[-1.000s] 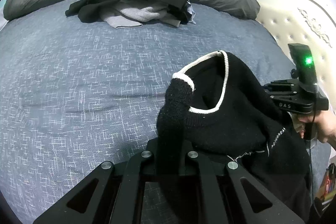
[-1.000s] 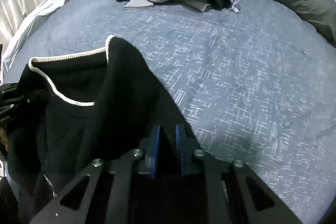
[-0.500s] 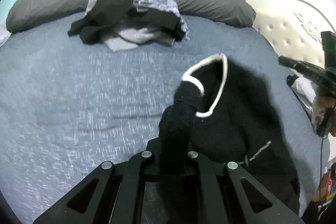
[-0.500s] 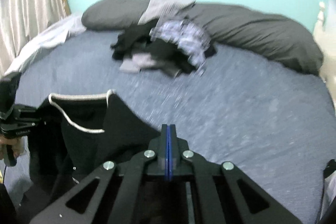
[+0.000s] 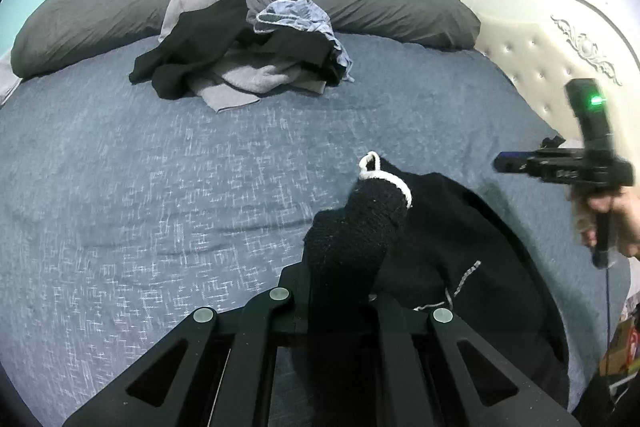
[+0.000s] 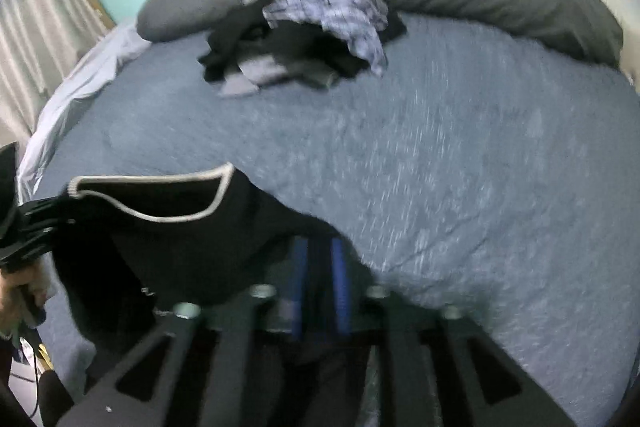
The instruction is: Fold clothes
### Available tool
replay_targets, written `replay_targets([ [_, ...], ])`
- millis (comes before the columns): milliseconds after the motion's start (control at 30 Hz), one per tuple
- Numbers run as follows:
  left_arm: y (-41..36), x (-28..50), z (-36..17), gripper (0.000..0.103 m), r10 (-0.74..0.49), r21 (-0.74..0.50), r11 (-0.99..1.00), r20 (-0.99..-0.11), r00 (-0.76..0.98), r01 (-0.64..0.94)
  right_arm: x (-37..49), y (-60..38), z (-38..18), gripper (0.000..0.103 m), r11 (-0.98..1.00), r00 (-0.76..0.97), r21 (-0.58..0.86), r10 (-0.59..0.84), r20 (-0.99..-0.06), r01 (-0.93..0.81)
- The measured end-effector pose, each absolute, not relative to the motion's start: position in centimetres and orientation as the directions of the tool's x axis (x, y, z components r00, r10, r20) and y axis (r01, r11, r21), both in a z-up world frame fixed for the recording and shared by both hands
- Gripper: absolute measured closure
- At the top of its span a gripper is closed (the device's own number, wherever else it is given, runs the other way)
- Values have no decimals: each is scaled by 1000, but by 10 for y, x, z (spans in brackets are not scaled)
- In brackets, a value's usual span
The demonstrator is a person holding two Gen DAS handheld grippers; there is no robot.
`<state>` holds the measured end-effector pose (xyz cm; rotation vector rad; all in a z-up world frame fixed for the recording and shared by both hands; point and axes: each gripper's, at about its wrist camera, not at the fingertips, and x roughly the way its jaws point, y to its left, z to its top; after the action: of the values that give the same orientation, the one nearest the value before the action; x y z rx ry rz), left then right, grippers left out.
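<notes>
Your left gripper (image 5: 340,291) was clamped on the black sweater (image 5: 460,251), its white-trimmed collar (image 6: 160,199) bunched above the fingers. Your right gripper (image 6: 318,267) was parted, blue pads (image 6: 299,267) showing a gap, beside the sweater and apart from it. That sweater draped onto the near edge of the bed (image 5: 160,179). Beyond it lay a heap of clothes (image 5: 248,55), against the grey pillows (image 5: 380,7).

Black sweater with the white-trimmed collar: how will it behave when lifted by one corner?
The black sweater looks floppy: it sags from the left gripper in loose folds. Its thick knit suggests moderate weight and good grip, so slipping seems unlikely. The free side will probably drape and bunch on the bed.
</notes>
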<state>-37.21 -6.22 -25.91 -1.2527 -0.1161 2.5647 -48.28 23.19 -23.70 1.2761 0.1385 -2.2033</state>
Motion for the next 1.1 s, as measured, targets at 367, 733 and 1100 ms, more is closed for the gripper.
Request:
replay_targets([
  [367, -75, -377, -280, 98, 307, -212, -950, -754, -580, -228, -520, 196, -316, 68, -836, -271, 190, -369, -889, 515],
  [733, -77, -384, -283, 98, 297, -223, -955, -764, -572, -198, -501, 204, -298, 96, -806, -363, 135, -400, -841, 577],
  [1100, -52, -420, -234, 98, 301, -212, -953, -750, -589, -217, -499, 265, -201, 97, -854, -556, 59, -388, -735, 517],
])
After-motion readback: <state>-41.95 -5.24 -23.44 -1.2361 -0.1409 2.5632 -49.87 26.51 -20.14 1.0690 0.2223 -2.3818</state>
